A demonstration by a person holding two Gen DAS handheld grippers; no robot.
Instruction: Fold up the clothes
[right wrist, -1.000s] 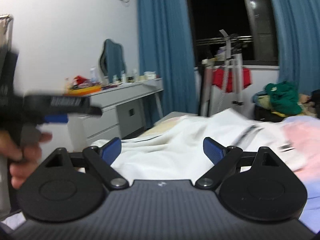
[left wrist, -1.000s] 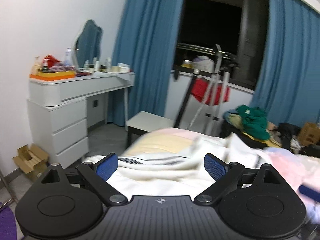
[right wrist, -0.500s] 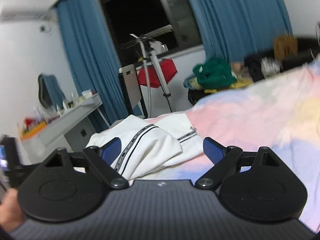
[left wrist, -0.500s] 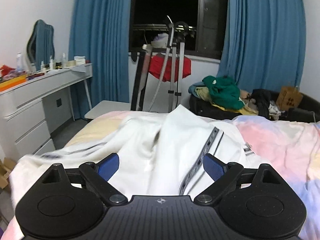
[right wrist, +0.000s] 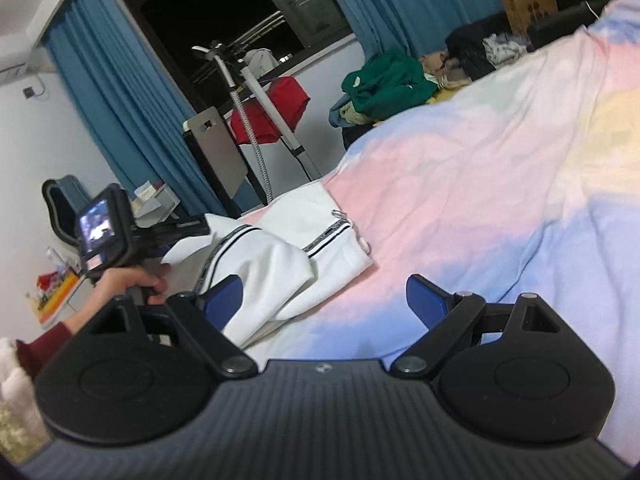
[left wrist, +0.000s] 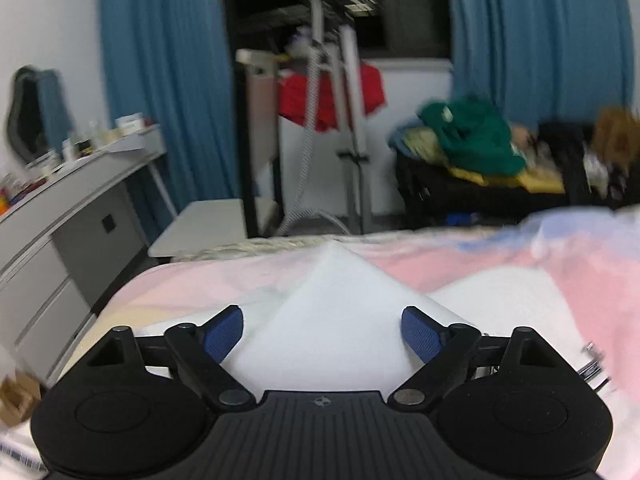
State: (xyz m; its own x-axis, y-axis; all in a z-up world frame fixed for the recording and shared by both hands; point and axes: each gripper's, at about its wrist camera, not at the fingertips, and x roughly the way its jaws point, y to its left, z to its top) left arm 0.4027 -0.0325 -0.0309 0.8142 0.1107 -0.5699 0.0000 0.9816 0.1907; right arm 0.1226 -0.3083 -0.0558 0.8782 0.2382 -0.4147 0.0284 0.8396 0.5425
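Note:
A white garment with black-striped trim lies bunched on the pastel pink and blue bedspread. In the left wrist view a raised white peak of it sits between my spread fingers. My left gripper is open, right over the cloth. My right gripper is open and empty, with the garment's edge by its left finger and bare bedspread ahead. The left hand-held gripper also shows in the right wrist view, beside the garment.
A garment steamer stand with a red cloth stands beyond the bed. A pile of green and yellow clothes lies on a dark sofa at right. A white dressing table and stool stand at left.
Both grippers have swung right and dropped closer to the bed. The garment has been let down from a spread, moving state into a bunched heap. Both stay open.

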